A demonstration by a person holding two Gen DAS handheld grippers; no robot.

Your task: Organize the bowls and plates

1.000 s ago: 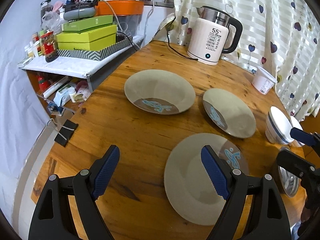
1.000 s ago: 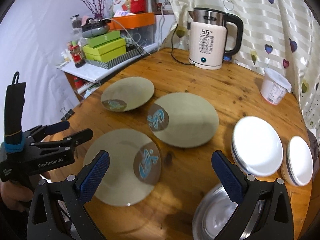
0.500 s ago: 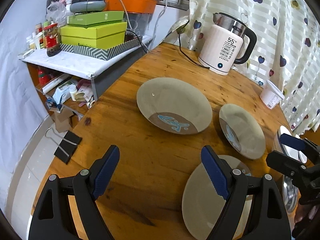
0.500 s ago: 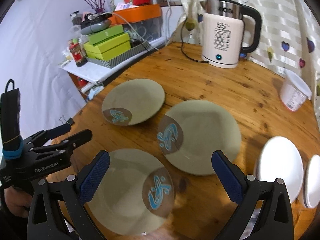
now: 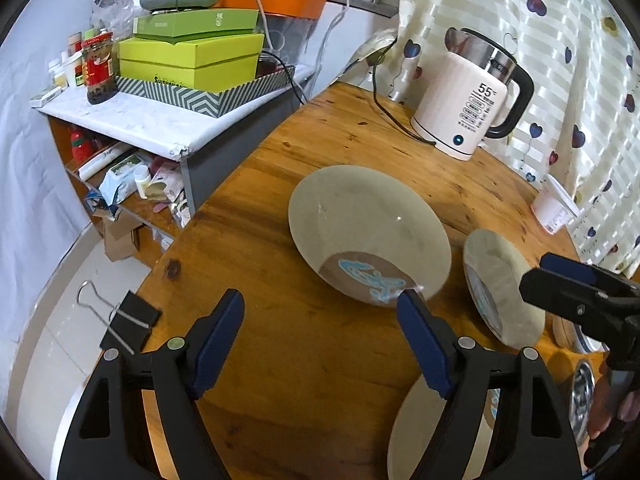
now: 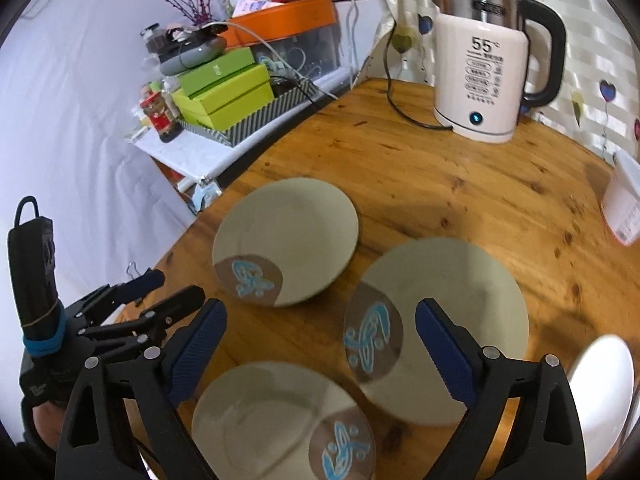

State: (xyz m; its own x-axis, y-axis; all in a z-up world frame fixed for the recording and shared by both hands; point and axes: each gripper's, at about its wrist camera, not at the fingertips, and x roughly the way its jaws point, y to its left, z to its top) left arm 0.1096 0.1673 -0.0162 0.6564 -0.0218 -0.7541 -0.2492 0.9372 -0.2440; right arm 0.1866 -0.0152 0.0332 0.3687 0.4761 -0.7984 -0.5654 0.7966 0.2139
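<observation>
Three beige plates with blue fish motifs lie on the wooden table (image 6: 460, 184): the far plate (image 5: 368, 232) ahead of the left gripper (image 5: 320, 340), the middle plate (image 6: 440, 328) between the right gripper's (image 6: 320, 348) jaws. Both grippers' jaws stand wide, closing slightly, touching nothing.

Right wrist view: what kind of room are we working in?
Probably a home dining corner: a round wooden table bearing a white electric kettle, a heart-patterned curtain behind, and a cluttered side shelf with stacked green boxes.
</observation>
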